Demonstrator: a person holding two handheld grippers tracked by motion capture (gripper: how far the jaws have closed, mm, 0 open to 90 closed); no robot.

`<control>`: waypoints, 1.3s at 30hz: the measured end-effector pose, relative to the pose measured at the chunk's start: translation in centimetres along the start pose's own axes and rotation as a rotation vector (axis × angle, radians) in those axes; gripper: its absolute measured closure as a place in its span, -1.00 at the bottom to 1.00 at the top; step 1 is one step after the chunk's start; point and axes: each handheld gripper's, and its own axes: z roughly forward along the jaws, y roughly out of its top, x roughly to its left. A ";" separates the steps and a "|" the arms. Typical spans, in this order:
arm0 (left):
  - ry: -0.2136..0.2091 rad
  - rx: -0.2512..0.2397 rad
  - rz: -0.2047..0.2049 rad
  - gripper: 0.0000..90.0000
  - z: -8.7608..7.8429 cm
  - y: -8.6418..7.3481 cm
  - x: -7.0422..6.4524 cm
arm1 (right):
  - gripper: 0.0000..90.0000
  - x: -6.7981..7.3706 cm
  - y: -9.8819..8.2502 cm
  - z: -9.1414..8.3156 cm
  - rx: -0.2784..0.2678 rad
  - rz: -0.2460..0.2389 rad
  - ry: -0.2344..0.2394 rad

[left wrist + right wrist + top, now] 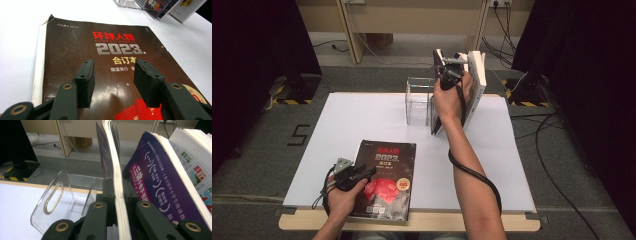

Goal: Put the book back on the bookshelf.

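1. Left gripper (362, 175): near edge of the counter (337, 120), resting over the lower left of the brown book (387, 177). In the left gripper view its jaws stand spread above the cover, pinching nothing.
2. Brown book (100, 57): lies flat, cover up, "2023" in silver under red characters. Worn at the spine corner. Well apart from the holder. Judged not yet picked up and not yet filed.
3. Counter: white sheet over a wooden top, bare between the near book and the far group.
4. Right gripper (449, 75): at the far side, raised, jaws pressed onto the edge of a thin book (117, 177) held upright. The right gripper view shows the pages clamped between the two jaws.
5. Thin book: stands on end just right of the clear holder (418, 100), its lower edge near the counter. Whether it sits inside a slot or beside the holder cannot be told.
6. Purple book (155, 182): leans just beside the thin one, tilted right; more white-paged volumes (197, 152) behind it.
7. Clear holder (55, 200): acrylic, slotted divider; the near compartments look unfilled.
8. Status, as a judgement: filing partly done. Several books upright at the far side, one being set, one flat book left to lift and stand.
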 end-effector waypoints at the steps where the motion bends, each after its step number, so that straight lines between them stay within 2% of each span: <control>1: 0.000 0.001 0.001 0.12 0.0 0.0 0.0 | 0.87 -0.1 0.0 0.0 0.002 0.000 0.003; 13: -0.001 0.004 0.004 0.12 0.1 -0.1 -0.1 | 0.64 -0.6 -0.4 -0.6 0.032 -0.025 -0.012; 19: -0.001 0.005 0.006 0.12 0.0 -0.1 -0.2 | 0.59 -0.7 -1.3 -1.8 0.012 -0.031 -0.019; 29: 0.000 0.003 0.006 0.12 0.1 -0.1 -0.3 | 0.57 -2.2 -2.8 -3.8 -0.005 0.026 0.017; 39: 0.000 0.003 0.006 0.12 0.1 -0.2 -0.3 | 0.59 -3.7 -3.9 -4.8 0.000 0.078 0.042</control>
